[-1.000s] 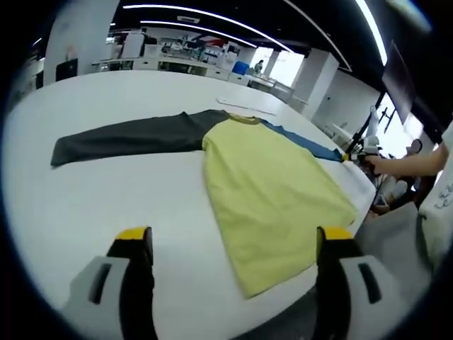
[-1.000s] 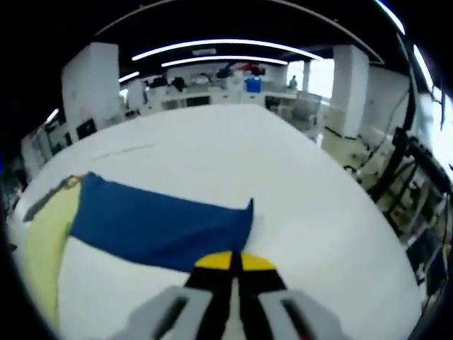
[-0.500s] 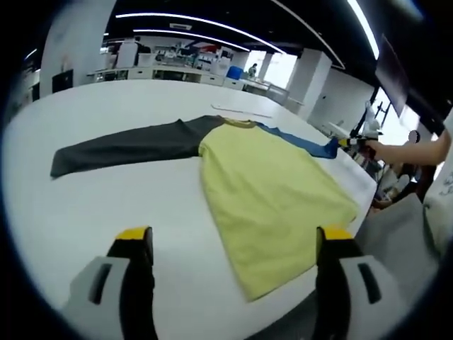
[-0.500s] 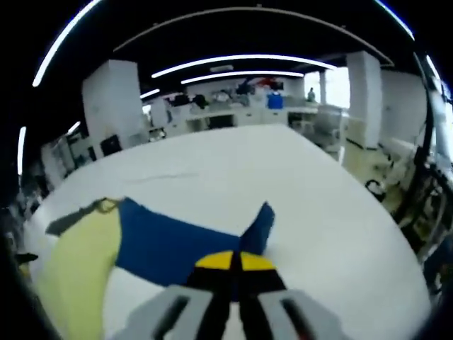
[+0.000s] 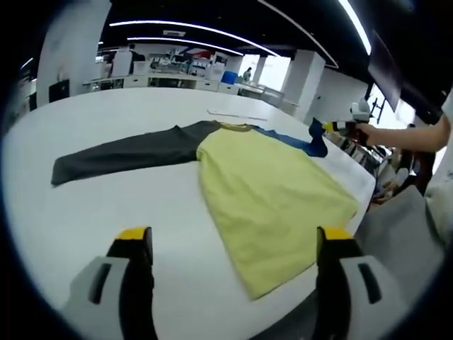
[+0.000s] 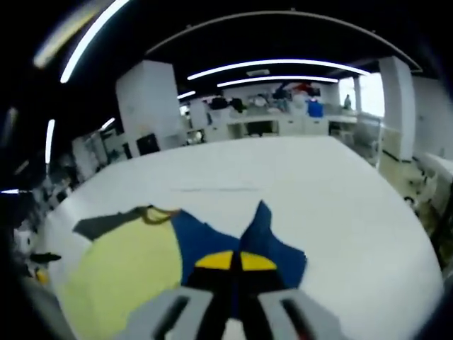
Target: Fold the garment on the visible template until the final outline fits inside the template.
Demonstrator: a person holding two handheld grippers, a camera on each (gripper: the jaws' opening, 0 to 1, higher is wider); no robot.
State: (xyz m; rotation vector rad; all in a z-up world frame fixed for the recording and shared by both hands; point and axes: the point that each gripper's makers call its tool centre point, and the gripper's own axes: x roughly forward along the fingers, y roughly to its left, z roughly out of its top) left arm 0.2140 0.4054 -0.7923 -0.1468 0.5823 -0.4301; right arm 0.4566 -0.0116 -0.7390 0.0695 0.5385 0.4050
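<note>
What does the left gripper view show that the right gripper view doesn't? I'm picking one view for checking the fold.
Left gripper view alone: the full grey sleeve stretched flat, the shirt's bottom hem, the open left gripper, and the right gripper seen from outside with a person's arm behind it. Right gripper view alone: the right gripper's yellow-tipped jaws shut on the blue sleeve, whose cuff is lifted and bunched. Both share the white table, the yellow shirt body, the blue sleeve, the collar and the ceiling lights.

One garment [image 5: 269, 188] with three colour sections, one white table [image 5: 85, 205], two tools [image 5: 233, 244] [image 6: 231, 262].
</note>
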